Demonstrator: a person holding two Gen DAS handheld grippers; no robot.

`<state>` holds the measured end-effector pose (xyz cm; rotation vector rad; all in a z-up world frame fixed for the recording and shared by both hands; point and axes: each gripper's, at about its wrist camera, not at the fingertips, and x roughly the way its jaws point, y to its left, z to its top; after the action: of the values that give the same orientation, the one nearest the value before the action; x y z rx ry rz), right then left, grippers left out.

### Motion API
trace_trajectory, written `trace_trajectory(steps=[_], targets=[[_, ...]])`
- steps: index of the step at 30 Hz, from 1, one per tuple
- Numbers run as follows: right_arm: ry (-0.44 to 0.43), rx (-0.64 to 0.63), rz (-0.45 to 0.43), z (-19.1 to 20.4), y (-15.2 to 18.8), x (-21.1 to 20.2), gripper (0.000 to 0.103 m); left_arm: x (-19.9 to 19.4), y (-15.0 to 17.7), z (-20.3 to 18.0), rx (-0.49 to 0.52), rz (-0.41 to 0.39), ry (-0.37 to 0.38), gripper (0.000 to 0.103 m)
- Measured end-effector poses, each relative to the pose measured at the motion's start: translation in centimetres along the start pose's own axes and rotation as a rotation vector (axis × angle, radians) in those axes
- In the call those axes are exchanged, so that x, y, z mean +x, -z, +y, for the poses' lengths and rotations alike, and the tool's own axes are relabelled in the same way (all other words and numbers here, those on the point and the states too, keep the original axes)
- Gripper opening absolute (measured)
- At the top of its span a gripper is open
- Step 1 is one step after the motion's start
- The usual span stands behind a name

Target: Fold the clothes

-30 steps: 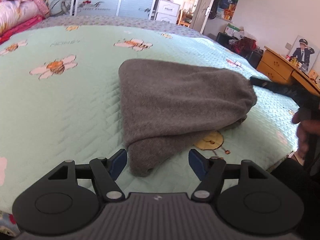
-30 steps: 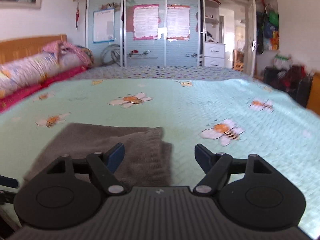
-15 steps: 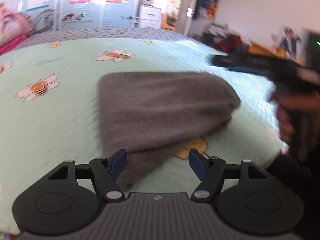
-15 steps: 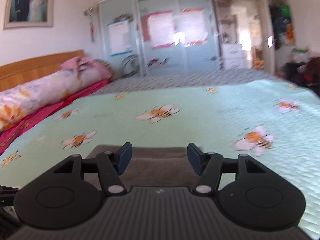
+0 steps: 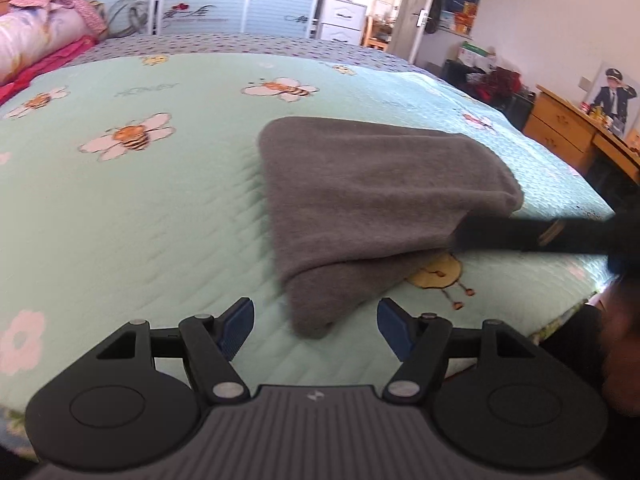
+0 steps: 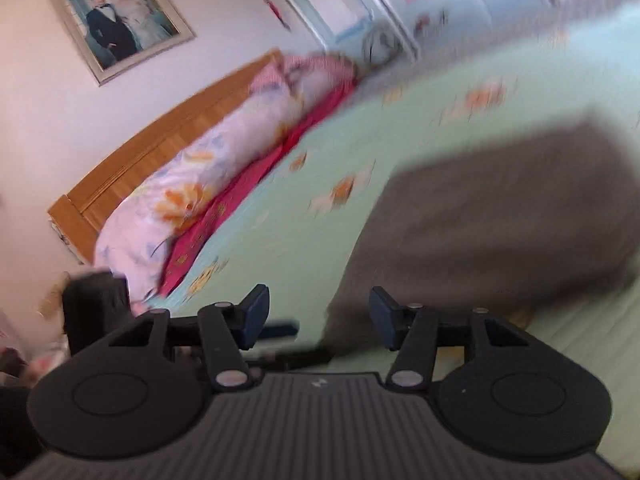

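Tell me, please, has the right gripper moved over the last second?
Yes. The right gripper has rolled and swung leftward: the wooden headboard now runs slanted through its view, where wardrobe doors stood level before. Its jaws are closing, empty.

Tilted, blurred view: right gripper point(image 6: 318, 316), jaws closing on nothing, near a folded grey garment point(image 6: 500, 216) lying on a green bedspread point(image 6: 280, 232).

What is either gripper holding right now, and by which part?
Nothing. The left gripper is open just short of the folded grey garment's near corner; the right gripper is closing at its side edge, pads not yet pressing cloth.
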<state>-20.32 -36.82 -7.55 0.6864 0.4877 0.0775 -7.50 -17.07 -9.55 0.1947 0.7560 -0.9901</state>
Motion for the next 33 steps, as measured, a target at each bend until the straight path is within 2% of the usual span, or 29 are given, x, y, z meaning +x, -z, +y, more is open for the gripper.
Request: trace_trajectory(steps=[3, 7, 9, 12, 16, 21, 27, 33], targets=[[-0.035, 0.144, 0.029, -1.0, 1.1, 3.2, 0.050, -1.2, 0.6, 1.2, -0.029, -0.004, -0.033, 0.071], [-0.059, 0.308, -0.041, -3.1, 0.4, 4.2, 0.045, -1.6, 1.0, 2.0, -0.066, -0.010, -0.041, 0.071], [-0.041, 0.383, -0.052, -3.5, 0.8, 4.3, 0.028, -1.4, 1.0, 1.8, -0.066, -0.006, -0.030, 0.071], [-0.032, 0.496, -0.064, -4.1, 0.6, 4.3, 0.010, -1.2, 1.1, 1.3, -0.051, -0.001, -0.014, 0.071], [-0.054, 0.609, -0.089, -3.8, -0.1, 4.1, 0.006, -1.2, 1.3, 0.7, -0.030, -0.002, 0.003, 0.071], [-0.066, 0.657, -0.093, -3.4, -1.1, 4.0, 0.005, -1.4, 1.0, 0.2, -0.003, -0.037, 0.016, 0.071], [-0.040, 0.658, -0.051, -3.9, -0.8, 3.9, 0.005, -2.0, 0.2, -2.3, 0.155, -0.123, 0.012, 0.071], [-0.014, 0.658, -0.011, -4.0, -0.4, 3.6, 0.005, 0.8, 0.3, -4.5, 0.249, -0.074, 0.054, 0.071]])
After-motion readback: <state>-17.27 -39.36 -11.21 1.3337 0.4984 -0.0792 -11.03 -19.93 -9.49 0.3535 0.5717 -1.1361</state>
